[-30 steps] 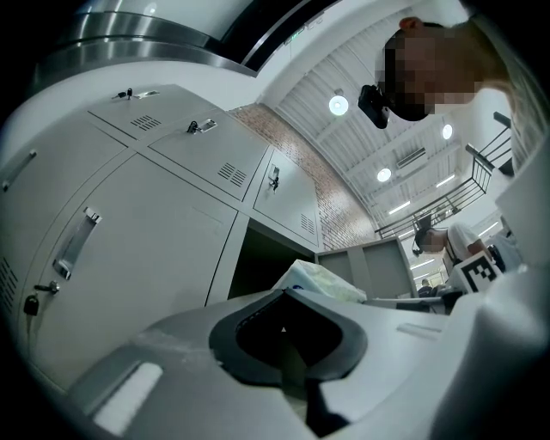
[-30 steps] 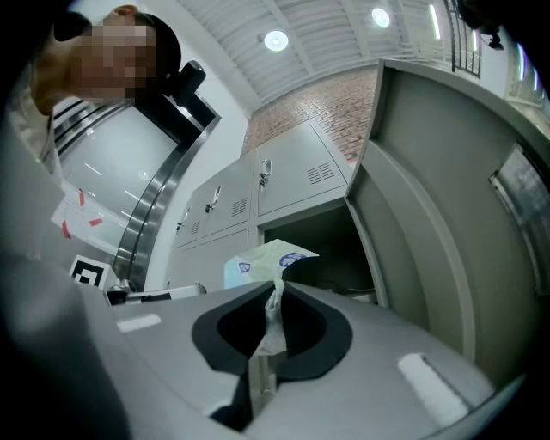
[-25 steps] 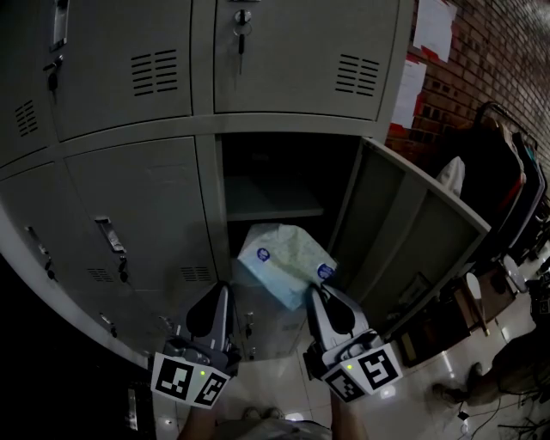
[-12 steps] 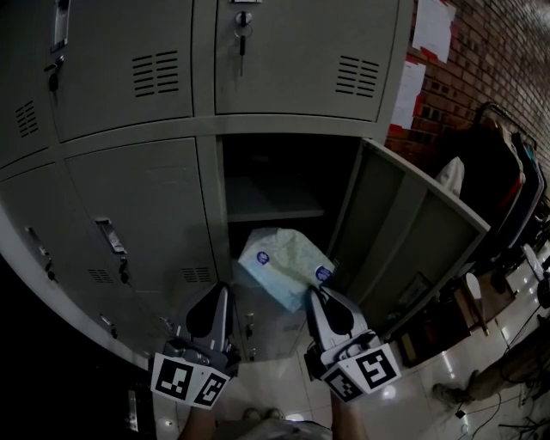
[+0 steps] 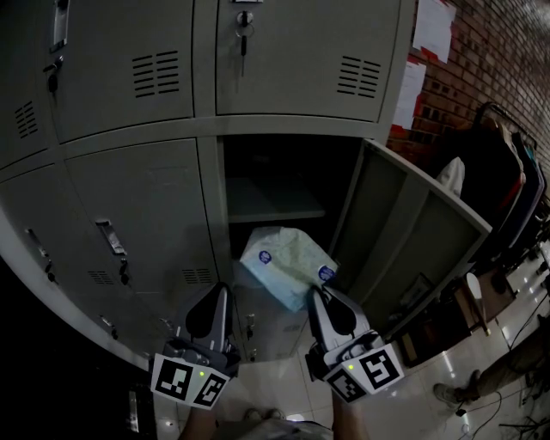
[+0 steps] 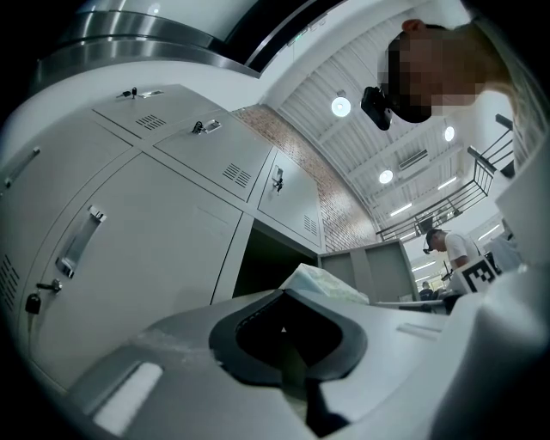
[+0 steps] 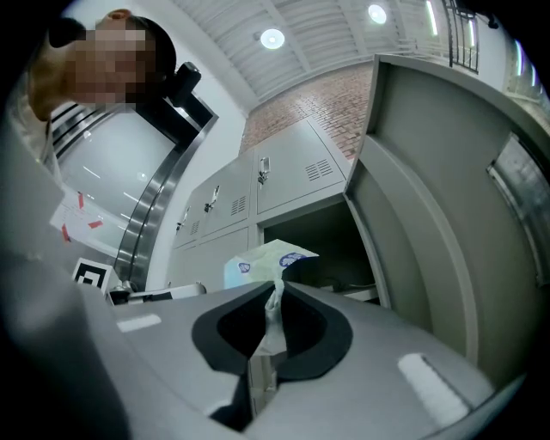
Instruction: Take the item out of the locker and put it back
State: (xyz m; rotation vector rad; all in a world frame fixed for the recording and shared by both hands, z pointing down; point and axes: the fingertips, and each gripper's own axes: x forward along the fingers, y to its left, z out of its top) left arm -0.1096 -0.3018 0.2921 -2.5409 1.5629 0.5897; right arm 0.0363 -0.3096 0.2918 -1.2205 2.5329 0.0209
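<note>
A pale blue-green soft tissue pack (image 5: 286, 265) hangs in front of the open locker compartment (image 5: 275, 172), below its inner shelf (image 5: 273, 206). My right gripper (image 5: 316, 293) is shut on the pack's plastic edge at the near right corner. In the right gripper view the crumpled wrapper (image 7: 273, 302) is pinched between the closed jaws, and the pack (image 7: 258, 260) stands beyond them. My left gripper (image 5: 224, 290) sits to the pack's left with its jaws together and nothing in them. The pack's top (image 6: 325, 284) peeks over the left gripper (image 6: 284, 299) in its own view.
The locker door (image 5: 404, 232) stands swung open to the right. Closed grey lockers (image 5: 137, 215) fill the left and the row above, with a key in one lock (image 5: 242, 21). A brick wall (image 5: 481, 60) and a rack with dark clothes (image 5: 498, 172) stand at right.
Both grippers and the tissue pack stay almost where they were. A person at the lower right edge of the floor has shifted.
</note>
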